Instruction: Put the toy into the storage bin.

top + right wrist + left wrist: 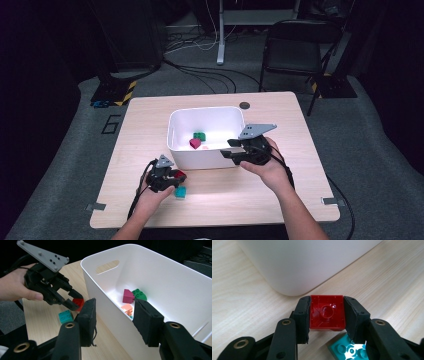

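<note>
Brick point(326, 312), red, clamped between left hand-held gripper point(326, 315) pads.

In the left gripper view, the teal brick point(348, 350) runs off the bottom edge, partly covered by the left tool point(327, 315), whose pads hide the sides of the red brick point(327, 312). The white bin point(307, 262) is cropped at the top. In the right gripper view, a jaw hides part of the orange brick point(127, 308).
</note>
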A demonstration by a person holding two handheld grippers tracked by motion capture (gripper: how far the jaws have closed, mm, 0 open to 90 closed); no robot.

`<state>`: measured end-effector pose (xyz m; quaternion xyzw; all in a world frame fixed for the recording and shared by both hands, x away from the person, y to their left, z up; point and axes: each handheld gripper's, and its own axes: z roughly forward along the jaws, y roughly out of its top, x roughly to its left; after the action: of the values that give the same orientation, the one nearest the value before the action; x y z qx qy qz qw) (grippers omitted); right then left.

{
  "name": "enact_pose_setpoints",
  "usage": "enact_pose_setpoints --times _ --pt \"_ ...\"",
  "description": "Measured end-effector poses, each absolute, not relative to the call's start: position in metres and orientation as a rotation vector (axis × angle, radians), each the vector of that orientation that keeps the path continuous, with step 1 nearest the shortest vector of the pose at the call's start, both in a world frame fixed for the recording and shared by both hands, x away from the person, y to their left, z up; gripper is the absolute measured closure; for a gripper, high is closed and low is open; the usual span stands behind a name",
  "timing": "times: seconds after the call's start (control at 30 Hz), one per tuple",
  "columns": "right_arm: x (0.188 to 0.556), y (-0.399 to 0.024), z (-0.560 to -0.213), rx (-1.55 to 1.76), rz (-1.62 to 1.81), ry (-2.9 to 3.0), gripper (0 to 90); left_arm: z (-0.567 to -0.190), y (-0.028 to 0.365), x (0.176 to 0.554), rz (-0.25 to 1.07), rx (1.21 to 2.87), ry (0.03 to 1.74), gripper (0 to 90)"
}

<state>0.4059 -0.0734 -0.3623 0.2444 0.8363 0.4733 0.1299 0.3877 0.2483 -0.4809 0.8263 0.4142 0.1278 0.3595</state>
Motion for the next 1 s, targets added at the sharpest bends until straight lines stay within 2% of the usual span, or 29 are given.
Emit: enact_pose_setpoints --times 0.5,1.0 --pt "0.409 -0.073 -0.366 0.727 1.38 2.458 51.4 -0.43 0.273 0.38 0.353 2.113 1.037 58.8" --pt "0.407 -0.068 -0.368 0.673 1.391 2.499 51.2 -0.383 0.274 0.383 0.342 2.143 0.956 58.8"
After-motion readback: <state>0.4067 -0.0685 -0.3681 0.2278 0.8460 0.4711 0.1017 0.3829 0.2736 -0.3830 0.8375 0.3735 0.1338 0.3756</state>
